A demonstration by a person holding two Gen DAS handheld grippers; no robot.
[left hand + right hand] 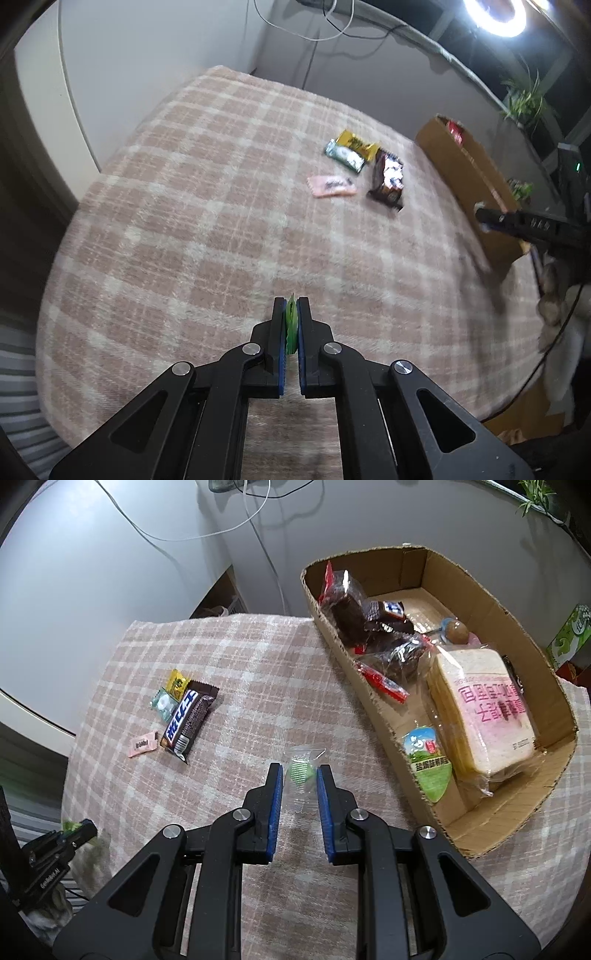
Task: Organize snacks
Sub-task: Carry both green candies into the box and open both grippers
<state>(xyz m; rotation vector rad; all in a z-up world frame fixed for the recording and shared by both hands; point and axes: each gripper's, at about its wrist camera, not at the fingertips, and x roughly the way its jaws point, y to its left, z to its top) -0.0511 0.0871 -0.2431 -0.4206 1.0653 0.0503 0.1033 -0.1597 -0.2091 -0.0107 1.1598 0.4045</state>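
My left gripper (291, 301) is shut on a small green wrapper (291, 325), held edge-on above the pink checked cloth (221, 221). In the right wrist view that gripper (86, 830) shows at the lower left. My right gripper (298, 770) is shut on a clear packet (301, 755) with a green sweet inside, just left of the cardboard box (373, 698). The box holds bagged bread (480, 705), dark cakes (351, 609) and a green-labelled packet (430, 768). On the cloth lie a brown chocolate bar (188, 716), a pink sachet (142, 744), a yellow packet (176, 681) and a green-white packet (162, 703).
The cloth-covered table ends in a rounded edge toward the grey wall, where cables (255, 535) hang. A ring light (495, 14) and a plant (524, 99) stand behind the box (454, 162). A green carton (569, 635) sits right of the box.
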